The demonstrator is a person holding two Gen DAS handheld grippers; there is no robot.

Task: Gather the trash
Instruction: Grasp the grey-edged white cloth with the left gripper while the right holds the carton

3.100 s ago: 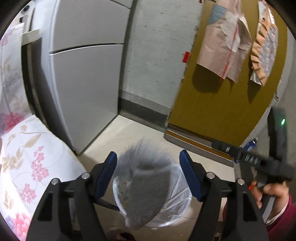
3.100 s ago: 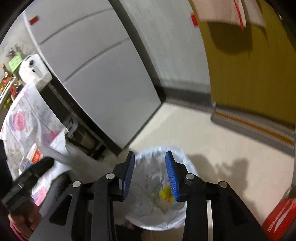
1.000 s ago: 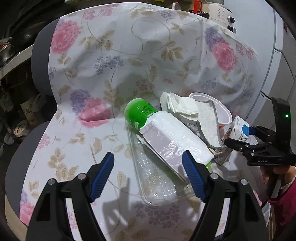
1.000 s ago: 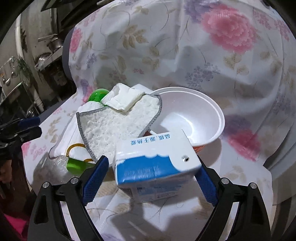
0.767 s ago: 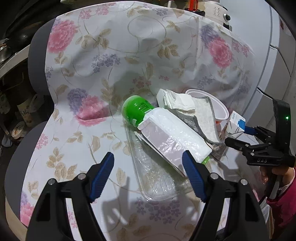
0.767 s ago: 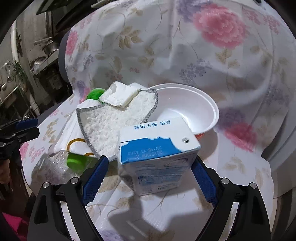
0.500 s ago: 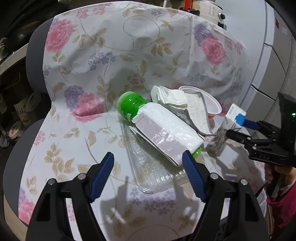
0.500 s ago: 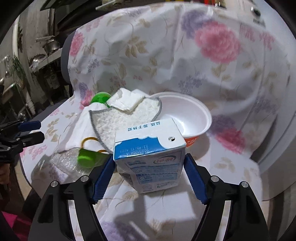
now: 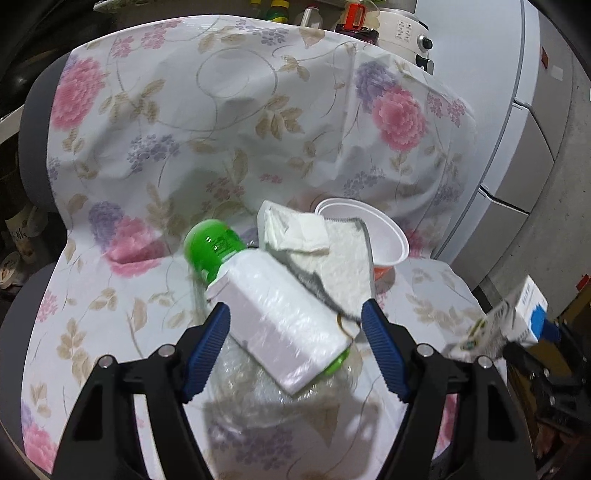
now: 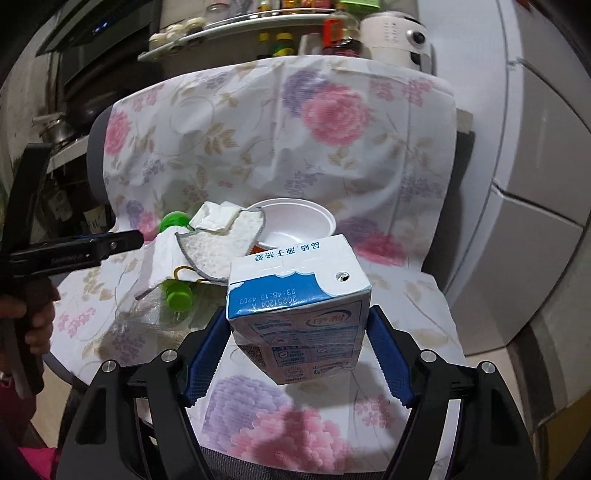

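My right gripper (image 10: 297,345) is shut on a blue and white milk carton (image 10: 299,314) and holds it above the flowered chair seat (image 10: 406,306); the carton also shows in the left wrist view (image 9: 513,325). My left gripper (image 9: 295,349) is open, its fingers on either side of a white wrapped pack (image 9: 280,325) that lies on a crushed clear bottle (image 9: 258,391) with a green cap (image 9: 212,247). A grey-edged cloth (image 9: 347,266), a folded tissue (image 9: 295,232) and a white foam bowl (image 9: 373,229) lie behind.
The chair is draped in a flowered cloth (image 9: 221,122). A grey fridge (image 9: 524,147) stands to the right. Shelves with bottles and a white cooker (image 10: 391,33) are behind the chair.
Both grippers left the lined bin and came to the chair. My right gripper closed on the milk carton and lifted it back and to the right. My left gripper moved closer over the white pack.
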